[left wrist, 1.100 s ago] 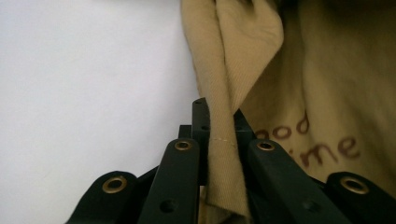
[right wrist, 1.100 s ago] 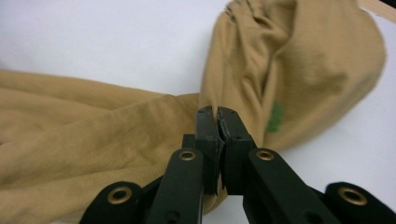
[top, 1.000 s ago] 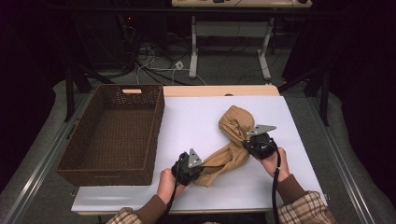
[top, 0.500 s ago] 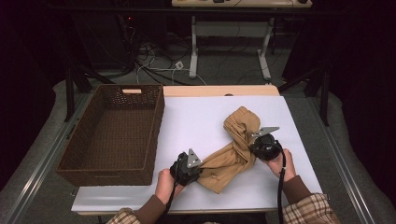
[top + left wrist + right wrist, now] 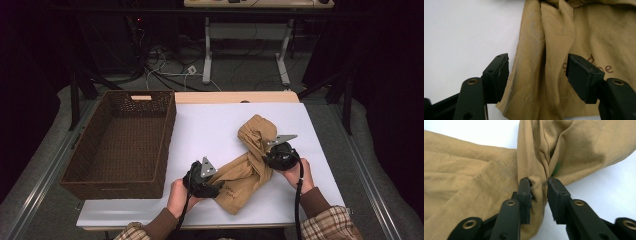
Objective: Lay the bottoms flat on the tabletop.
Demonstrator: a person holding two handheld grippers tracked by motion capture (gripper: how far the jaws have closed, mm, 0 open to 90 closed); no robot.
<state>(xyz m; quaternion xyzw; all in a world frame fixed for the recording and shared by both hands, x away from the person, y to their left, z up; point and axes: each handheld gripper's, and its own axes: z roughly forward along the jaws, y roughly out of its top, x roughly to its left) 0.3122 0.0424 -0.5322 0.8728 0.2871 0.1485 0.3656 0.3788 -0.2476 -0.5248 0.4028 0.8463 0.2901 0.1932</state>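
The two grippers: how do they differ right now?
The left gripper has its jaws wide apart, cloth lying loose between them; the right gripper has a narrow gap with a bunched fold in it. The left sits at the cloth's near end, the right at its twisted middle. Both have just been opening, and both rest low on the white table.

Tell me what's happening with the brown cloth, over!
Left gripper open, jaws just widened around tan cloth. Right gripper loosening, a fold between its jaws. Cloth bunched on white table. Basket beside it, nothing blocking.
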